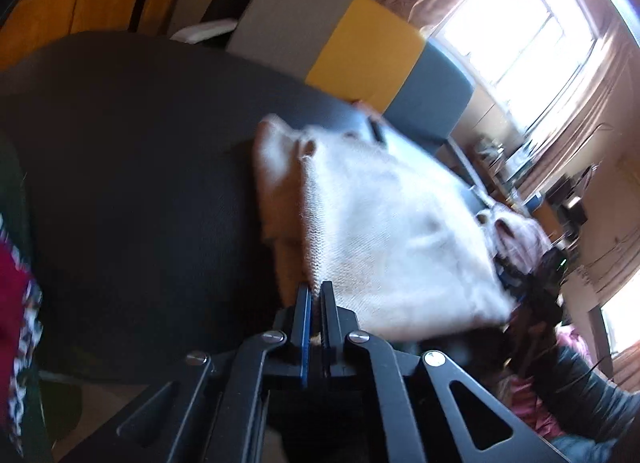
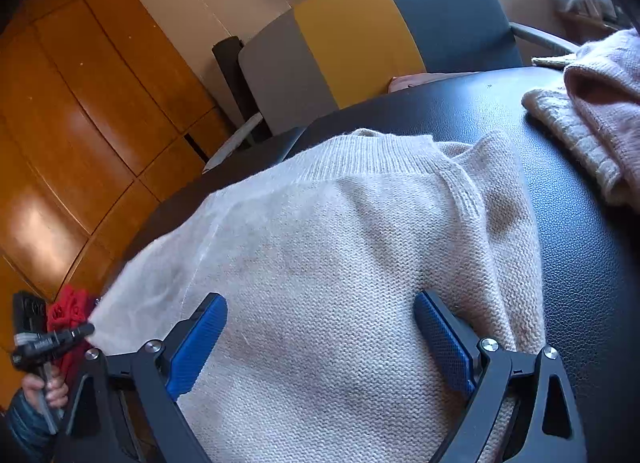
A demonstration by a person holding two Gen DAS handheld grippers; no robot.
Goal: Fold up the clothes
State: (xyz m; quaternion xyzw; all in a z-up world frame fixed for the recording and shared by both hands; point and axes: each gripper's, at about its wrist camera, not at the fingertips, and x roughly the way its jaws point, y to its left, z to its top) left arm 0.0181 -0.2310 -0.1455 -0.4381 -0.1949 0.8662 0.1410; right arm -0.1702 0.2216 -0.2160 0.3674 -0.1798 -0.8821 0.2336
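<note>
A cream knitted sweater (image 2: 340, 247) lies on the black table (image 2: 580, 247); it also shows in the left wrist view (image 1: 384, 231), blurred. My left gripper (image 1: 316, 291) is shut on the sweater's near edge and lifts it a little. My right gripper (image 2: 320, 315) is open, its blue pads (image 2: 196, 343) standing wide apart just above the sweater's body; it is seen small in the left wrist view (image 1: 536, 295). The left gripper shows at the far left of the right wrist view (image 2: 52, 337).
A second pinkish-cream knit (image 2: 592, 111) lies at the table's far right. A grey, yellow and blue chair back (image 2: 360, 43) stands behind the table. A red garment (image 2: 66, 311) hangs at the left. A wooden wardrobe (image 2: 80, 123) is beyond.
</note>
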